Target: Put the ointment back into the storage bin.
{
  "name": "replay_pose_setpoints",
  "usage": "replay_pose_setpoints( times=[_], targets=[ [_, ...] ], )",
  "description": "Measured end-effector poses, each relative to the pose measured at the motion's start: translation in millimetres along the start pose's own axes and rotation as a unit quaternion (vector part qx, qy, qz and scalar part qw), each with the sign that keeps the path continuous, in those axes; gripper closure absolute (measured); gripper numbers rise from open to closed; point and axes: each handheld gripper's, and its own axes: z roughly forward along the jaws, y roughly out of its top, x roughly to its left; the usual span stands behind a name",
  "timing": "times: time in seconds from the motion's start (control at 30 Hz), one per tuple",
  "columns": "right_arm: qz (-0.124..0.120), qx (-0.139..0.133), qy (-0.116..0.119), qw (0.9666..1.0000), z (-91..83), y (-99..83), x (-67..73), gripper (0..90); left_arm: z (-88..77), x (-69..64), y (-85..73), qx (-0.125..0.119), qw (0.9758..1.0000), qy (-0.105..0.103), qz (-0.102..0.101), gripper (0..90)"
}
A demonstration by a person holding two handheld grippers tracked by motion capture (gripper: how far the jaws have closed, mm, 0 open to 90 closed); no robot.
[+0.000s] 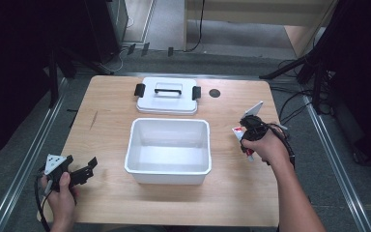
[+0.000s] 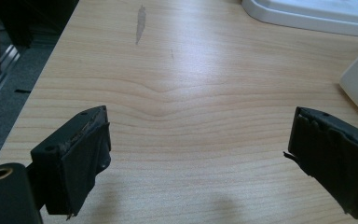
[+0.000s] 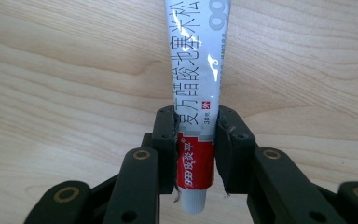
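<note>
Two grippers work over a pale wooden table (image 1: 101,96) with visible grain and rounded corners. Largest on it is a white plastic bin (image 1: 169,151), rectangular with rounded corners and a smooth, slightly glossy inside, standing open near the table's middle, a little toward the near edge. Just beyond it, close to the far edge, lies its flat white lid (image 1: 167,98), with a black bar handle on top and a black latch at each short end; a small dark round spot (image 1: 215,93) marks the wood beside the lid. By the right edge, the right gripper (image 3: 196,126) has its black jaws pressed against the lower part of a slim ointment tube (image 3: 196,84), pinching it on both sides just above the white cap. That tube is silvery white with dark printed characters along its length and a red band near the cap, and it points away from the hand, its flat crimped tail raised above the wood. Near the table's near left corner, the left gripper (image 2: 200,140) is held low over bare wood with its padded black jaws spread wide, holding nothing.
</note>
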Motion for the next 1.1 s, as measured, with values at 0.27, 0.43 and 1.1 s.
replay_pose_setpoints(
  times=[0.27, 0.43, 1.1],
  targets=[
    [-0.034, -0.018, 0.010, 0.9992, -24.9, 0.6, 10.3, 72.5, 0.1, 0.1, 0.0, 0.000, 1.0000, -0.001, 0.000, 6.2],
    [-0.076, -0.027, 0.018, 0.9966, -39.7, 1.4, 19.4, 72.5, 0.2, 0.2, 0.1, 0.001, 1.0000, -0.001, -0.001, 6.2],
    [-0.170, -0.062, 0.023, 0.9833, -94.1, 5.6, 49.9, 72.5, 0.4, 0.3, 0.1, 0.001, 1.0000, -0.002, -0.001, 6.2]
  ],
)
